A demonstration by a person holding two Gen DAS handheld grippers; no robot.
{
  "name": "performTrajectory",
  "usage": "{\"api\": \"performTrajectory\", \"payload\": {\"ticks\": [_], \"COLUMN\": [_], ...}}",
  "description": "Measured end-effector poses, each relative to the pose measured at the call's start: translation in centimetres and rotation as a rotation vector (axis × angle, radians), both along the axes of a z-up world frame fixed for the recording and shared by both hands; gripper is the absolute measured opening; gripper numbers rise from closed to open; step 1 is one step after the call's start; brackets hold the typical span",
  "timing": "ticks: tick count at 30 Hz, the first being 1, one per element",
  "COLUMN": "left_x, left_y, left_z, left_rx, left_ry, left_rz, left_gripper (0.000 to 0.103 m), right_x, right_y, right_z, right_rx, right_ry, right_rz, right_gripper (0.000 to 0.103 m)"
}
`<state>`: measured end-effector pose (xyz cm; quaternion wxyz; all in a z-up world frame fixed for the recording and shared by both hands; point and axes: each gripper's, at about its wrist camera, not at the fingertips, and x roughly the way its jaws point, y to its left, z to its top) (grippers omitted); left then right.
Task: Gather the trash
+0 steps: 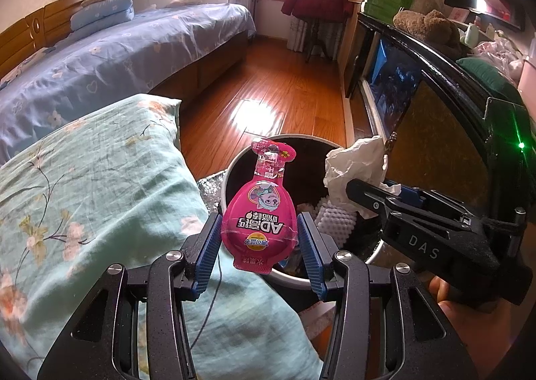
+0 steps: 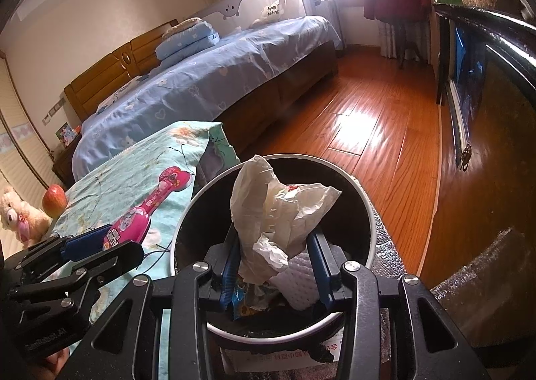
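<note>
A pink egg-shaped candy package (image 1: 259,212) stands upright between the blue pads of my left gripper (image 1: 259,229), which is shut on it at the near rim of a round bin (image 1: 231,175). That bin (image 2: 365,199) has a white rim and a dark inside. A crumpled white tissue (image 2: 278,206) is held over its opening by my right gripper (image 2: 273,239), shut on it. In the bin lie a white foam sheet (image 2: 294,286) and a blue snack wrapper (image 2: 248,299). The right gripper (image 1: 375,189) and its tissue (image 1: 355,165) show at the right in the left wrist view. The left gripper (image 2: 110,242) and package (image 2: 134,219) show at lower left in the right wrist view.
A teal floral pillow (image 1: 100,179) lies left of the bin, with an apple (image 2: 53,201) and a plush toy (image 2: 16,216) beyond it. A blue bed (image 1: 100,62) stands behind. A dark cabinet (image 1: 435,132) lines the right. Wood floor (image 2: 368,119) stretches ahead.
</note>
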<state>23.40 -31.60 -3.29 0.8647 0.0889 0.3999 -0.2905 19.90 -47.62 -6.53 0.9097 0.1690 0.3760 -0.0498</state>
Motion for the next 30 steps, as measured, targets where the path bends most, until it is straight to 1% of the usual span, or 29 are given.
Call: {"api": "performTrajectory", "payload": {"ticks": [27, 30], "left_x": [-0.08, -0.06], "left_y": [0.08, 0.19], "left_z": [0.19, 0.22], "left_rx": [-0.003, 0.0], "left_ry": [0.009, 0.009], "left_rz": [-0.009, -0.002], "left_gripper": [0.046, 0.048], "right_x": [-0.28, -0.41], "right_y": [-0.65, -0.75], "right_z": [0.08, 0.21], "right_rx": [0.026, 0.028], "right_ry": [0.012, 0.014], "right_rz": [0.002, -0.002], "right_gripper": [0.043, 0.048]}}
